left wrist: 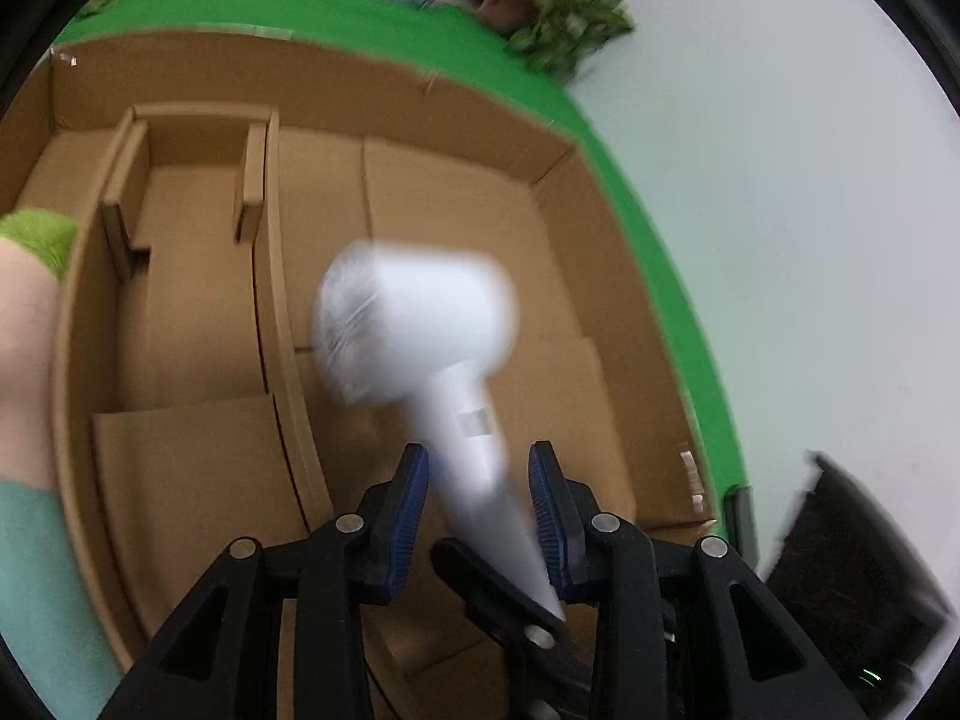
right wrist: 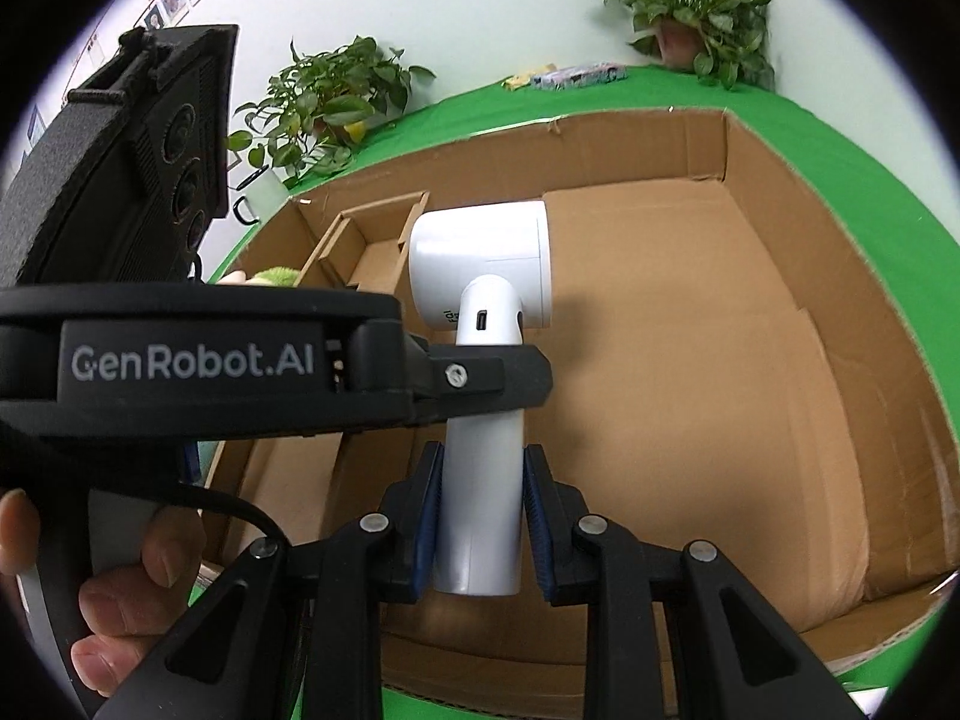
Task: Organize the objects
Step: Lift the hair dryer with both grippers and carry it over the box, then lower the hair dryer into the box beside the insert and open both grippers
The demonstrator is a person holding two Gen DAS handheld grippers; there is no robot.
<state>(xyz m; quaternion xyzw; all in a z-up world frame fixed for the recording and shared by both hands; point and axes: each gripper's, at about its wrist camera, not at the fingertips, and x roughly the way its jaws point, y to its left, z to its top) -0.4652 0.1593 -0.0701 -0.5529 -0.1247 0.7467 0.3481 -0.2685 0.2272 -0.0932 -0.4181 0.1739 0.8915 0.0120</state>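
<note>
A white hair-dryer-shaped device (right wrist: 480, 312) is held upright over the open cardboard box (right wrist: 690, 360). My right gripper (right wrist: 483, 516) is shut on its handle, blue pads on both sides. My left gripper (left wrist: 480, 504) is open around the same handle, its pads apart from it; the device (left wrist: 420, 330) looks motion-blurred there. The left gripper body (right wrist: 180, 360) crosses in front of the handle in the right wrist view.
The box has a cardboard divider insert (left wrist: 192, 228) at the left with a green plush item (left wrist: 42, 234) beside it. The box sits on a green table (right wrist: 840, 138). Potted plants (right wrist: 696, 12) stand at the back by the wall.
</note>
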